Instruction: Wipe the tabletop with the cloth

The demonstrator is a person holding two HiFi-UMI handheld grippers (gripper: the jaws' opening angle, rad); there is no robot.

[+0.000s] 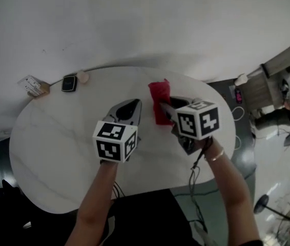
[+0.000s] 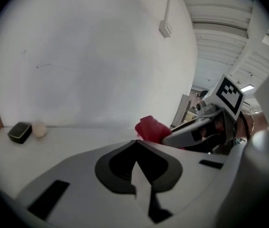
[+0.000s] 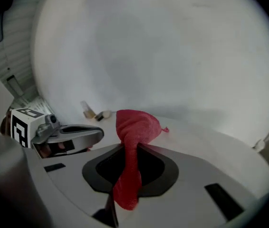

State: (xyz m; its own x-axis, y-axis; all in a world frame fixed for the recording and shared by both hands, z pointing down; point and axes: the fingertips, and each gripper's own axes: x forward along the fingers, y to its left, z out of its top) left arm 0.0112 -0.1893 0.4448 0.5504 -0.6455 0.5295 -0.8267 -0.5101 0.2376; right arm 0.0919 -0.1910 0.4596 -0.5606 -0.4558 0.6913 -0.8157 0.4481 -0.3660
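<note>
The red cloth [image 1: 160, 100] sits bunched on the white oval tabletop [image 1: 53, 152], just right of centre in the head view and toward the table's far rim. The right gripper [image 1: 163, 106] has its 2 jaws clamped on it. In the right gripper view a twisted strip of the cloth [image 3: 130, 141] runs down between the jaws of that gripper [image 3: 125, 151]. The rest bulges past the tips in a rounded lump, with 1 small corner poking out to the right.

The left gripper [image 1: 133, 106] lies just left of the cloth, near the middle of the head view. Its jaws are pressed together with nothing between them. In the left gripper view the tips [image 2: 135, 142] meet in a point. The cloth [image 2: 149, 128] shows just beyond them, a little to the right, and the right gripper [image 2: 170, 137] reaches in from the right edge of that frame.

At the upper left of the head view, by the table's far rim, stand 3 small things in a row. A black device [image 1: 69, 83] has a pale round object [image 1: 83, 77] just beside it on the right, and a card stand [image 1: 33, 86] sits further left.
</note>
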